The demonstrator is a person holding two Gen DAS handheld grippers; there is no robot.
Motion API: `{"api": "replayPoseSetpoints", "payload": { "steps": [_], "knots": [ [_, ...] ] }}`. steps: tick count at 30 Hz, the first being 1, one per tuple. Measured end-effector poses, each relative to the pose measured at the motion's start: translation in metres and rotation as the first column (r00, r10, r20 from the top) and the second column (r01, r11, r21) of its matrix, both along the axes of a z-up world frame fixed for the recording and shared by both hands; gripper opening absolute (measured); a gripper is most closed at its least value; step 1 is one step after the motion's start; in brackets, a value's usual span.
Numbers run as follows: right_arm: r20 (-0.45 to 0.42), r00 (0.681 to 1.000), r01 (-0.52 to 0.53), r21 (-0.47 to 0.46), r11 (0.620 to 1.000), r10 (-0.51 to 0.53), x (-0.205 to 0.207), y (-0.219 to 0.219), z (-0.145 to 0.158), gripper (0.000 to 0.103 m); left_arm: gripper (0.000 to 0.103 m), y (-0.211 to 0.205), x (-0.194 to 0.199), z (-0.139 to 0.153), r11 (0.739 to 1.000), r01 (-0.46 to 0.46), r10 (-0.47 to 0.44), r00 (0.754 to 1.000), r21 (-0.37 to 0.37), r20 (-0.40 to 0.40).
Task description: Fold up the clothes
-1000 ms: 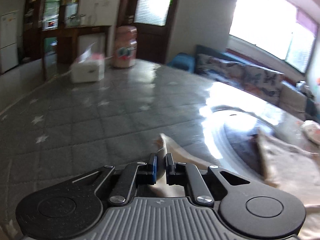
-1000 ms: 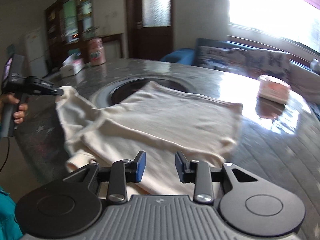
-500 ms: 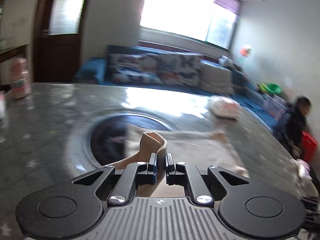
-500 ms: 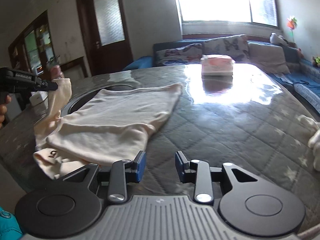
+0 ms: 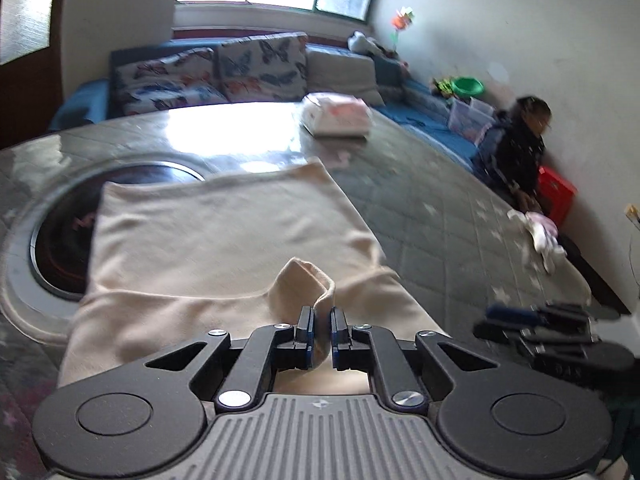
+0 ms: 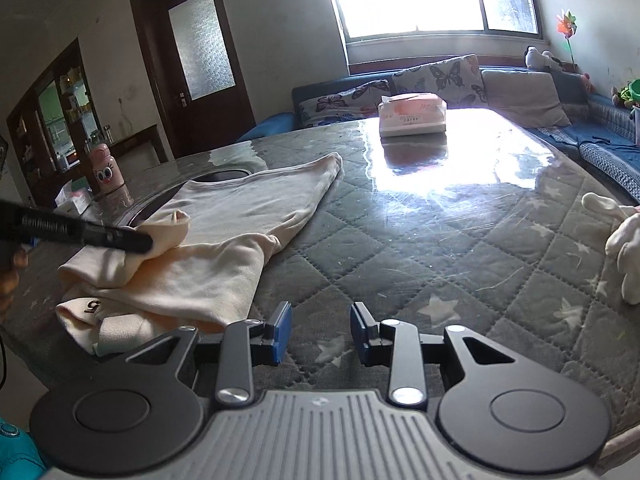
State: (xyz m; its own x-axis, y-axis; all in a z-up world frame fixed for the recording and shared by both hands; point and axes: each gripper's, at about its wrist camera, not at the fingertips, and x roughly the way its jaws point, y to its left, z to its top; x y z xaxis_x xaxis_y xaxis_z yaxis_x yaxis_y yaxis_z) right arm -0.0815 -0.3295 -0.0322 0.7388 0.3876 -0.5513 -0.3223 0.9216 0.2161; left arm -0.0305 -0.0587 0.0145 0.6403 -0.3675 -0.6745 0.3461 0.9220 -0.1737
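Your left gripper point(image 5: 321, 334) has its jaws clenched on a bunched fold of the cream cotton garment point(image 5: 224, 236) at centre frame on the quilted grey worktop point(image 6: 440, 248), your right gripper point(image 6: 320, 332) gapes empty, so an uneven pull could skew the fold.

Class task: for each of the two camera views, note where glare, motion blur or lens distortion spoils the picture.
Left wrist view: window glare whitens the far table; the person and right tool are smeared; the left tool, shut on the cream garment, stays sharp. Right wrist view: sharper overall, glare beside the tissue pack; fisheye bends the door frame.
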Motion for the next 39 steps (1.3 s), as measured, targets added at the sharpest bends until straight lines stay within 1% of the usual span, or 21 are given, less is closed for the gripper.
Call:
{"api": "replayPoseSetpoints", "payload": {
  "steps": [4,9,11,13,15,17,19,22,25,28,31,35,39],
  "knots": [
    [-0.002,1.0,-0.004,0.0,1.0,0.004,0.001,0.002,-0.001,0.032,0.009,-0.005,-0.004,-0.008,0.999,0.03,-0.03,0.999,0.017,-0.021],
    [-0.005,1.0,-0.006,-0.008,1.0,0.006,0.002,0.007,-0.001,0.033,0.011,-0.003,-0.004,-0.013,0.998,0.055,-0.055,0.998,0.009,-0.042],
    [-0.005,1.0,-0.008,-0.014,1.0,0.008,0.003,0.01,0.0,0.033,0.015,-0.003,-0.005,-0.016,0.998,0.067,-0.067,0.997,0.009,-0.048],
    [-0.004,1.0,-0.012,-0.024,1.0,0.012,0.004,0.013,0.002,0.033,0.017,-0.003,-0.006,-0.018,0.997,0.078,-0.077,0.996,0.008,-0.049],
    [-0.001,1.0,-0.019,-0.037,0.999,0.019,0.004,0.016,0.005,0.034,0.022,-0.001,-0.008,-0.017,0.996,0.084,-0.084,0.996,0.004,-0.042],
    [0.005,1.0,-0.027,-0.052,0.998,0.027,0.004,0.021,0.009,0.035,0.03,0.003,-0.011,-0.015,0.996,0.088,-0.088,0.996,-0.005,-0.029],
    [0.013,0.999,-0.036,-0.066,0.997,0.037,0.005,0.026,0.013,0.038,0.035,0.007,-0.013,-0.013,0.996,0.09,-0.09,0.996,-0.012,-0.011],
    [0.024,0.998,-0.053,-0.082,0.995,0.055,0.007,0.034,0.02,0.038,0.035,0.02,-0.018,-0.009,0.996,0.082,-0.082,0.996,-0.023,0.021],
    [0.036,0.996,-0.083,-0.102,0.991,0.087,0.01,0.048,0.027,0.039,0.036,0.038,-0.021,-0.005,0.999,0.05,-0.049,0.998,-0.02,0.045],
    [0.037,0.992,-0.115,-0.115,0.987,0.12,0.015,0.062,0.031,0.042,0.045,0.059,-0.026,-0.002,1.0,0.001,0.0,0.997,-0.008,0.074],
    [0.028,0.987,-0.152,-0.125,0.98,0.157,0.02,0.077,0.033,0.042,0.045,0.082,-0.031,-0.002,0.999,-0.046,0.045,0.995,0.004,0.086],
    [0.005,0.979,-0.201,-0.142,0.969,0.204,0.027,0.097,0.032,0.042,0.045,0.11,-0.034,-0.009,0.994,-0.108,0.106,0.991,0.022,0.078],
    [-0.042,0.968,-0.252,-0.127,0.959,0.248,0.034,0.111,0.027,0.042,0.045,0.13,-0.039,-0.017,0.989,-0.141,0.139,0.988,0.034,0.067]
  ]
}}
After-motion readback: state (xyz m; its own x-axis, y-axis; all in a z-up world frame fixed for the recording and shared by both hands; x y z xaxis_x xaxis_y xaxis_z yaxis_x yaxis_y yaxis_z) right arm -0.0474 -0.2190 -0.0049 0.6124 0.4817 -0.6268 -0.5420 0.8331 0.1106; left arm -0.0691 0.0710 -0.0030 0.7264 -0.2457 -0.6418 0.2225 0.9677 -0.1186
